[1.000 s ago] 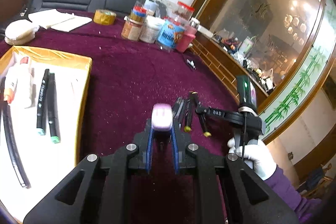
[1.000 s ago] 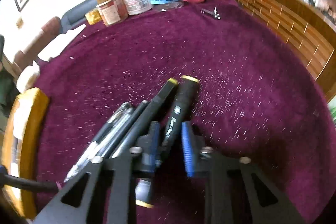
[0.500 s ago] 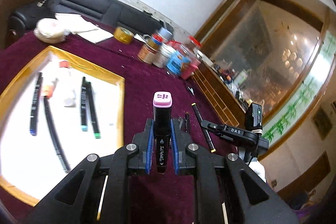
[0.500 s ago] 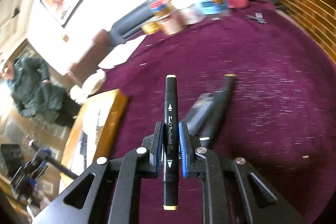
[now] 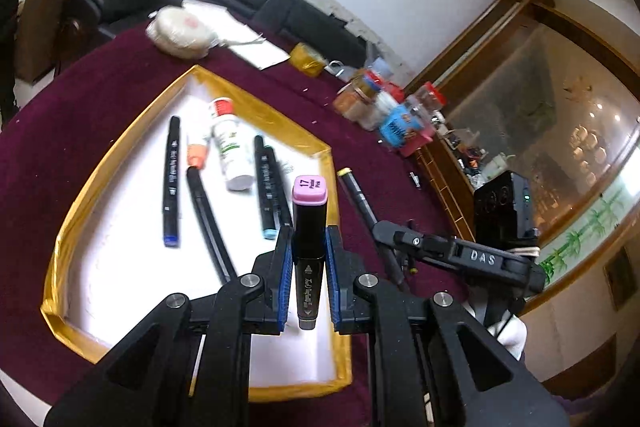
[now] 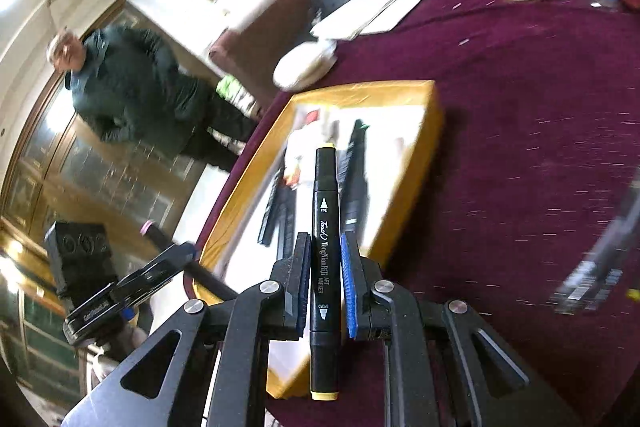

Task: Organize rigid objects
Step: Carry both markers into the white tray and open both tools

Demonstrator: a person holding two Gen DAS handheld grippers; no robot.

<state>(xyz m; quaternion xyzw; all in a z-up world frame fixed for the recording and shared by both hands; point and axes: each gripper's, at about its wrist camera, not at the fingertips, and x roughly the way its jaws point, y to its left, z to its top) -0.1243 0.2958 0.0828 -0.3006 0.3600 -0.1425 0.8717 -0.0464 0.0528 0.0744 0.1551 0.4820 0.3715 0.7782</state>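
My left gripper (image 5: 308,239) is shut on a black marker with a pink cap (image 5: 309,215), held upright over the near right part of the gold-rimmed white tray (image 5: 256,105). My right gripper (image 6: 325,251) is shut on a black marker with yellow ends (image 6: 325,223), pointing at the same tray (image 6: 360,89) from its near corner. In the tray lie several black markers (image 5: 171,179), a white bottle (image 5: 231,151) and an orange-capped tube (image 5: 197,151). From the left wrist view, the right gripper (image 5: 386,229) shows just right of the tray.
Blurred loose pens (image 6: 600,263) lie on the purple cloth at the right. Jars and bottles (image 5: 390,111), a tape roll (image 5: 308,59), papers (image 5: 244,41) and a white bundle (image 5: 180,31) sit beyond the tray. A person (image 6: 132,87) stands past the table's edge.
Both grippers lifted their markers off the pile on the cloth and swung left. The tray, at the side a second ago, now lies right under and ahead of both.
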